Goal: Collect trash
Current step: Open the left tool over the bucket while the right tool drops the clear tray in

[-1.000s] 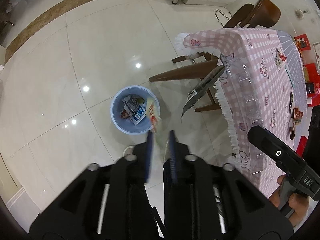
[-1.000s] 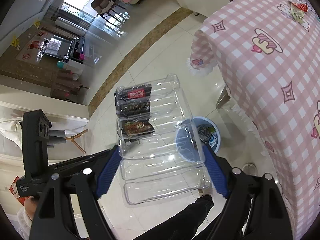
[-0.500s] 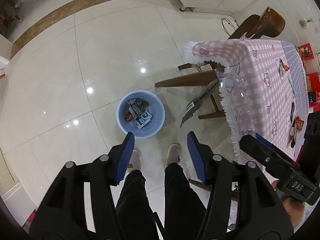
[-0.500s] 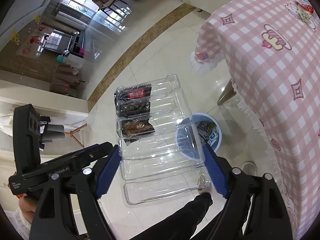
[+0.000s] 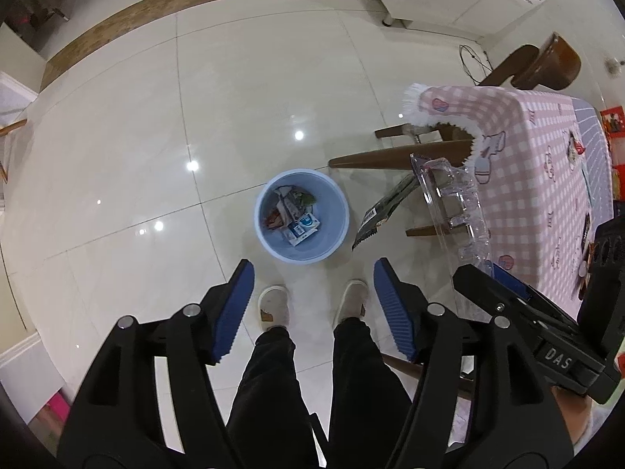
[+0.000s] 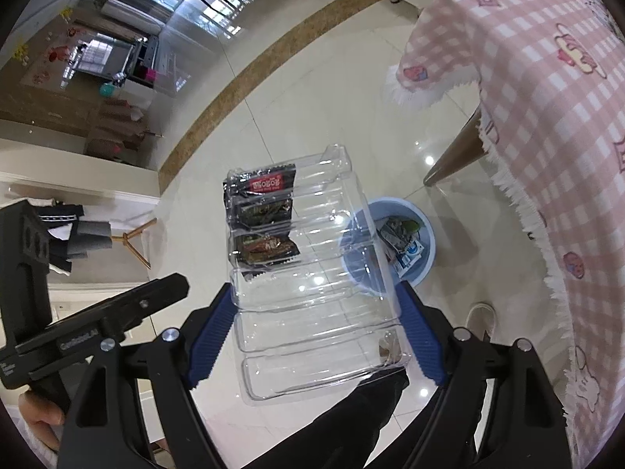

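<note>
A light blue trash bin (image 5: 301,221) stands on the floor with several wrappers inside; it also shows in the right wrist view (image 6: 390,246). My left gripper (image 5: 312,312) is open and empty, above the floor just short of the bin. My right gripper (image 6: 314,332) is shut on a clear plastic tray (image 6: 308,273), held above the floor beside the bin. A dark snack wrapper (image 6: 261,217) hangs at the tray's far end. In the left wrist view the tray (image 5: 453,203) and the wrapper (image 5: 384,211) are to the right of the bin.
A table with a pink checked cloth (image 5: 547,179) stands to the right, also seen in the right wrist view (image 6: 554,117), with small items on it. Wooden chair legs (image 5: 398,158) reach toward the bin. The person's legs and white shoes (image 5: 275,306) stand beside the bin.
My left gripper was shut on a small wrapper over the bin; it has opened, and the wrapper is gone from it. The right gripper holds the tray much as before.
</note>
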`<state>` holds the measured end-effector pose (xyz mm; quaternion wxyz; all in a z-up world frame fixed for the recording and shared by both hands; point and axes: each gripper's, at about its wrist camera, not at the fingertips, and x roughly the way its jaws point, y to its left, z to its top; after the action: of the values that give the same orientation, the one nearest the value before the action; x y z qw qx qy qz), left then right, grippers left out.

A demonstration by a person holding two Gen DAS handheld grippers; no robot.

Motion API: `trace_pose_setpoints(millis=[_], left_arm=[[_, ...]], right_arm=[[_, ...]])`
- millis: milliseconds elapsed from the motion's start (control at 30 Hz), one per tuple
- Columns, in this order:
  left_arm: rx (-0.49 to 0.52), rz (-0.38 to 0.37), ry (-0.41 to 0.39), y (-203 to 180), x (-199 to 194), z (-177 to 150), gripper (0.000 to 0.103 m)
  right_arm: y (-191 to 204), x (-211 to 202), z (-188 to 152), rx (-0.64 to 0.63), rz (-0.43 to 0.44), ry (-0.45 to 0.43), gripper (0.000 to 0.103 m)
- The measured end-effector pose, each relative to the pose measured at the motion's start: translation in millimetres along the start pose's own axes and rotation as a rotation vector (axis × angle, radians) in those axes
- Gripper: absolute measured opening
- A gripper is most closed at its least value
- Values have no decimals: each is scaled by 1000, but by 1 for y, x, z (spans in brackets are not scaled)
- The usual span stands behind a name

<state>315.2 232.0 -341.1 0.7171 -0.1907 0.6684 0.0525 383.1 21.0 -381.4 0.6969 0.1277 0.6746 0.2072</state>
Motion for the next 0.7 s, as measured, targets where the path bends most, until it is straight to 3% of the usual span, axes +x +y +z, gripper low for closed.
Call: trace_pose_setpoints(millis=[700], left_arm=[[-84,17,-29,40,-6,-11,71]], right_arm=[[30,41,2,-42,-92,51,80]])
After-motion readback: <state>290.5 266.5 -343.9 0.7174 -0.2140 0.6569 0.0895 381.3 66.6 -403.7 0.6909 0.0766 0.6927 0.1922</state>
